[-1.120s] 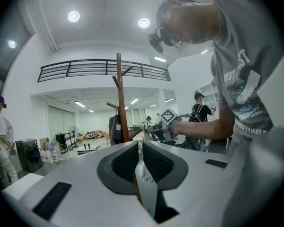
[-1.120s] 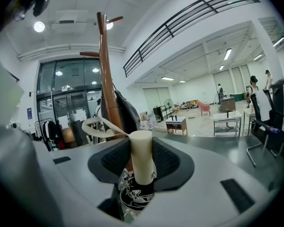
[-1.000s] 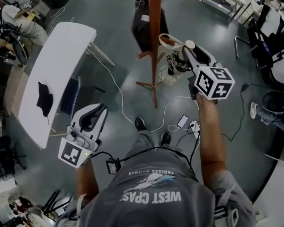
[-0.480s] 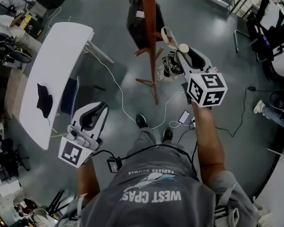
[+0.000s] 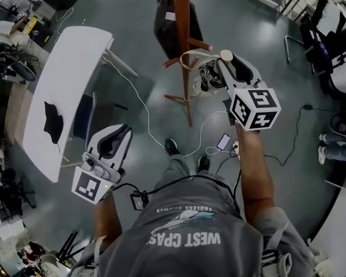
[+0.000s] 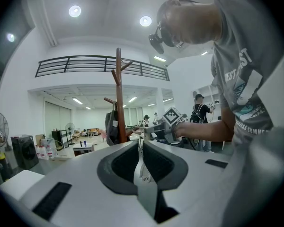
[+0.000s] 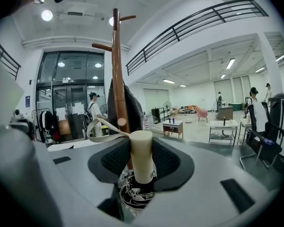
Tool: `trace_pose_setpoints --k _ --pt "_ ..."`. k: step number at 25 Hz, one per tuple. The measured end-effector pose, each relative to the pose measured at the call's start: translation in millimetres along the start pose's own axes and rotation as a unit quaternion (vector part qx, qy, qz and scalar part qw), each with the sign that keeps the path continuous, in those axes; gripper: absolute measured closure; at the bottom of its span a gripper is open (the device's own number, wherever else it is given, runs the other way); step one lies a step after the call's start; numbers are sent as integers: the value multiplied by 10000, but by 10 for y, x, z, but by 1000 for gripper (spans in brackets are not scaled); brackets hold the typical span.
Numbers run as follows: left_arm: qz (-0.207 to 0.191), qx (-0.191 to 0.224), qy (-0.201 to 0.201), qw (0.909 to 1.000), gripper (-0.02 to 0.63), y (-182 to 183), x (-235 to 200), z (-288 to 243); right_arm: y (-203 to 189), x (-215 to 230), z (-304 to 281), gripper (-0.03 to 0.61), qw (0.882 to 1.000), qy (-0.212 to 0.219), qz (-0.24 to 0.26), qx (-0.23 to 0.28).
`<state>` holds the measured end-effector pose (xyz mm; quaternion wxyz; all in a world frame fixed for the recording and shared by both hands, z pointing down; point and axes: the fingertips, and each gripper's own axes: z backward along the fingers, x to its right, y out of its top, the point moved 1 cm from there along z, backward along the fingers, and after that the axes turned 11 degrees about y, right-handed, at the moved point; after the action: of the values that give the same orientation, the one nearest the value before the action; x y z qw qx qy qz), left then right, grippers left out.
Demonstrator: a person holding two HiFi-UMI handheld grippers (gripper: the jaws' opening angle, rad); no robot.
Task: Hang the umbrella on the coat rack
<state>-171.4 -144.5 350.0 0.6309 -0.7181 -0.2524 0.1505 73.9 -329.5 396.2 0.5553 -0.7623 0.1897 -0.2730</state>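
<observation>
Fingers (image 7: pixel 114 161) of your right gripper (image 5: pixel 229 65) are pinched on the cream handle (image 7: pixel 142 155) of the umbrella (image 5: pixel 206 77) — its folded, patterned canopy hangs below the jaws, at upper centre of the head view. A cream strap (image 5: pixel 188 55) loops from the handle toward a peg (image 5: pixel 200 44) of the wooden coat rack (image 5: pixel 182 27); whether it sits over the peg cannot be told. Your left gripper (image 5: pixel 115 138), at lower left, has its jaws pressed together on nothing — near the white table (image 5: pixel 69 74).
</observation>
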Motion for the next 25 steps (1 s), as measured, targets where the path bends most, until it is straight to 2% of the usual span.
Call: trace_pose_setpoints --k 9,25 --pt "24 20 11 10000 571 7 -17 -10 232 117 22 416 9998 -61 76 155" --pt "-124 235 -55 9996 571 30 -36 -38 -44 290 -104 414 9997 -196 -101 -111"
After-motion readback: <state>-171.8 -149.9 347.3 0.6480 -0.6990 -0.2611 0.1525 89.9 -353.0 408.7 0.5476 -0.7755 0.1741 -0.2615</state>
